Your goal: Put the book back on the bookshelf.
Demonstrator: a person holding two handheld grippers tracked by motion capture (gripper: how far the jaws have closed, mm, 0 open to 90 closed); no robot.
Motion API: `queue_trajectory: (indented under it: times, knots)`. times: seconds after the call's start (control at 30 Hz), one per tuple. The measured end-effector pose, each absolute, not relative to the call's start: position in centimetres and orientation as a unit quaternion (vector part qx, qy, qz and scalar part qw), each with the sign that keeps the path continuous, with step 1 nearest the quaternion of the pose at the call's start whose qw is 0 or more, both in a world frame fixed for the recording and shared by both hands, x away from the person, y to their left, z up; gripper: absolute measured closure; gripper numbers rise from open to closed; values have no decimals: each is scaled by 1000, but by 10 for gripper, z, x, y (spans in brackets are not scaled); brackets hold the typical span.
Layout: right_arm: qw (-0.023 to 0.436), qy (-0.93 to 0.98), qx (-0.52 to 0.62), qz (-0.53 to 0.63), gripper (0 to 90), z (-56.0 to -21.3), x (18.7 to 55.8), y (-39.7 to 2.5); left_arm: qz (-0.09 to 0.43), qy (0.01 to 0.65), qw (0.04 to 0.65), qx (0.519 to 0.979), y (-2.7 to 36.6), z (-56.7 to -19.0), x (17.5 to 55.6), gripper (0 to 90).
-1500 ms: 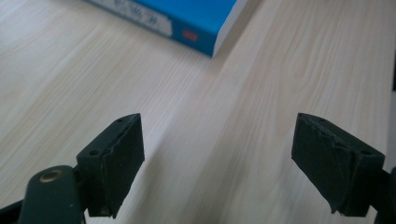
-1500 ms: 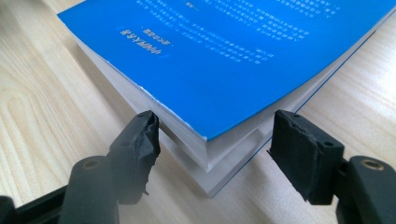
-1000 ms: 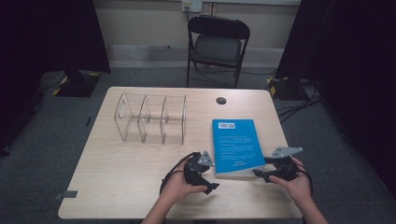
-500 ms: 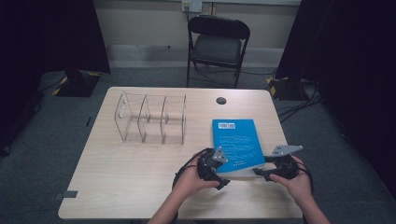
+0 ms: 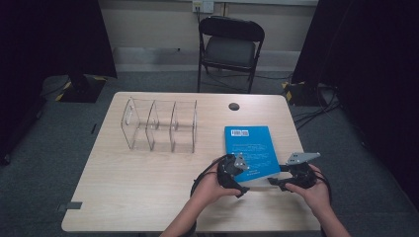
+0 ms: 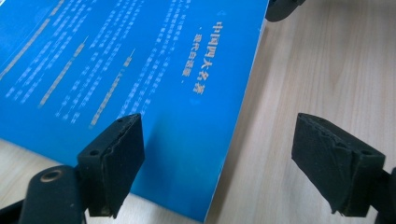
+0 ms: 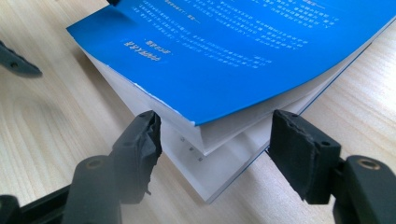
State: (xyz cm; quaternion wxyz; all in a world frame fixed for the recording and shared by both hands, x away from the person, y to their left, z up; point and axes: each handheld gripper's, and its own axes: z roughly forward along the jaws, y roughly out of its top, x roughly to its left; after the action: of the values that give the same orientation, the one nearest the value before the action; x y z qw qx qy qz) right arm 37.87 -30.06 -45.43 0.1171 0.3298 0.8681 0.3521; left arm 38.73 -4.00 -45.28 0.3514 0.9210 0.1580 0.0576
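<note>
both grippers at the near corners of a blue book

left gripper (image 5: 236,174) and right gripper (image 5: 288,178) gape wide, gripping nothing. blue book (image 5: 250,151) lies lower right of centre on the table (image 5: 148,187). it looks floppy and slick-covered, so pinch the whole page block at its near edge.

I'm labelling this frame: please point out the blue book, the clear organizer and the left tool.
blue book (image 5: 249,145): high view, middle of its cover.
clear organizer (image 5: 174,126): high view, a divider wall.
left tool (image 6: 217,154): left gripper view, midway between its open jaws.
</note>
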Motion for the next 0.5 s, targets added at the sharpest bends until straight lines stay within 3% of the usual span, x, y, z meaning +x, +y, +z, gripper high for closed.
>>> queue_trajectory:
  times: [0.5]
  knots:
    - [110, 869, 332, 350, 342, -448, 382, -299, 70, 155, 346, 923, -72, -459, 397, 155]
